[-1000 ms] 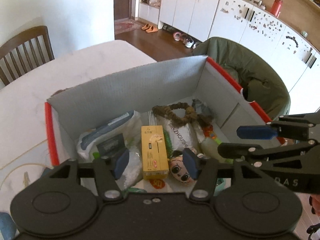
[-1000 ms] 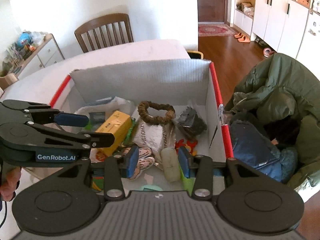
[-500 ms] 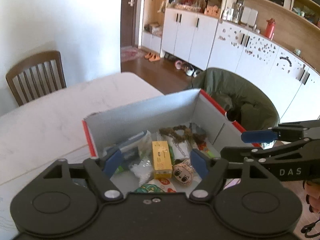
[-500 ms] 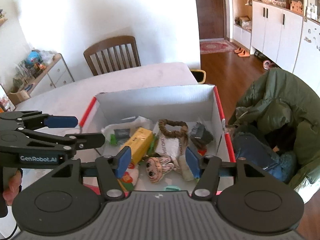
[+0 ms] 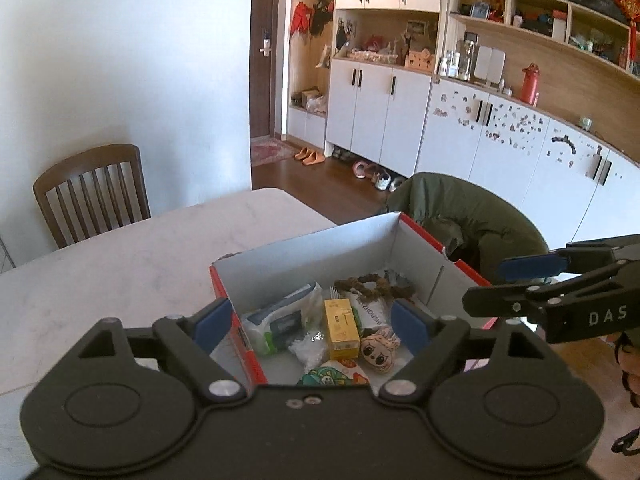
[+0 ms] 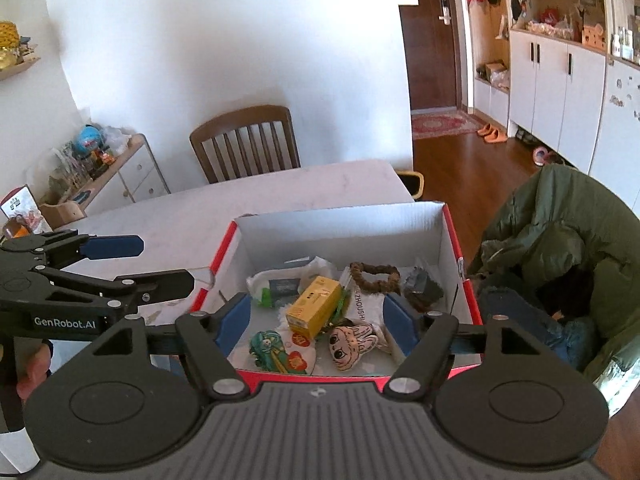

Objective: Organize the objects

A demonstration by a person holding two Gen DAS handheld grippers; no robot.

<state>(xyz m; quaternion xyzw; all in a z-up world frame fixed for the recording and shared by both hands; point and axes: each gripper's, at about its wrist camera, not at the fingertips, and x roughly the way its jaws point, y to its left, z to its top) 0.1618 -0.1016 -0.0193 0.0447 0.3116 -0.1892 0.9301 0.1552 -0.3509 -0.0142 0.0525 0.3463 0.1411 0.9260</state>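
Box, lower centre, crowded: your left gripper and right gripper gape wide, empty; reaching in risks snagging neighbouring items.

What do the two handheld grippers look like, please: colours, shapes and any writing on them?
The left gripper and the right gripper are both black, with blue finger pads and silver screws. Each body carries two round discs. The left one reads "GenRobot.AI" in white, the right one "DAS".
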